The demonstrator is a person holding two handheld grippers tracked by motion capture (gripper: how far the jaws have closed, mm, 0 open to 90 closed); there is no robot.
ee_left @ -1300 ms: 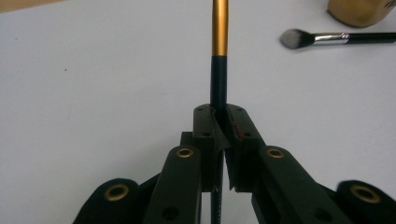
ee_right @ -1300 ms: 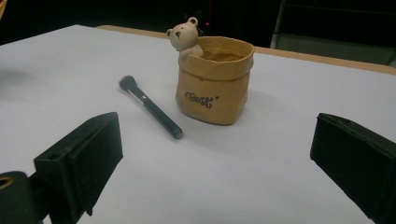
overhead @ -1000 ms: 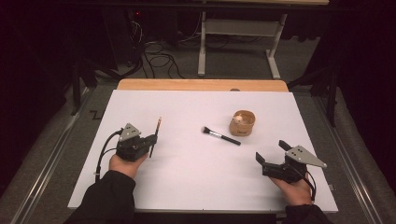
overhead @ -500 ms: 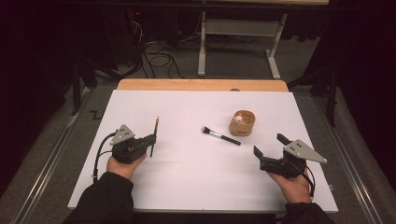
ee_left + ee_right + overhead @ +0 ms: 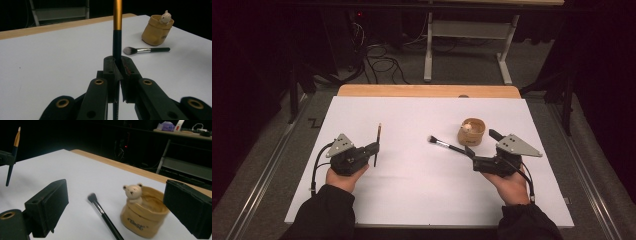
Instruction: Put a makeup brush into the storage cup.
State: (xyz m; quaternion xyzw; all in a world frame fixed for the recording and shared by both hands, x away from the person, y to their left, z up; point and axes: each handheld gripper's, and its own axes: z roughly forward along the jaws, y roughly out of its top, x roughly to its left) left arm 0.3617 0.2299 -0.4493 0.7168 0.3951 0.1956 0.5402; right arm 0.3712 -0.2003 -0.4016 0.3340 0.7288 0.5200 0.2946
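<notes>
- High view: left gripper point(image 5: 374, 148) clamps a thin brush point(image 5: 377, 144) upright; right gripper point(image 5: 482, 150) reaches, spread wide, toward the makeup brush point(image 5: 447, 145) lying on the tabletop point(image 5: 412, 185) beside the cup point(image 5: 472, 132).
- Left gripper view: jaws pinch the thin brush's point(image 5: 117, 37) handle, likely ready for the cup point(image 5: 156, 30).
- Right gripper view: makeup brush point(image 5: 103, 216) lies between open jaws, untouched.

Both claws are black, each topped by a grey three-cornered plate: left claw point(image 5: 374, 148), right claw point(image 5: 482, 149). Brass-ringed screw holes dot the black jaw links, black cables trail back, and dark sleeves cover both forearms
</notes>
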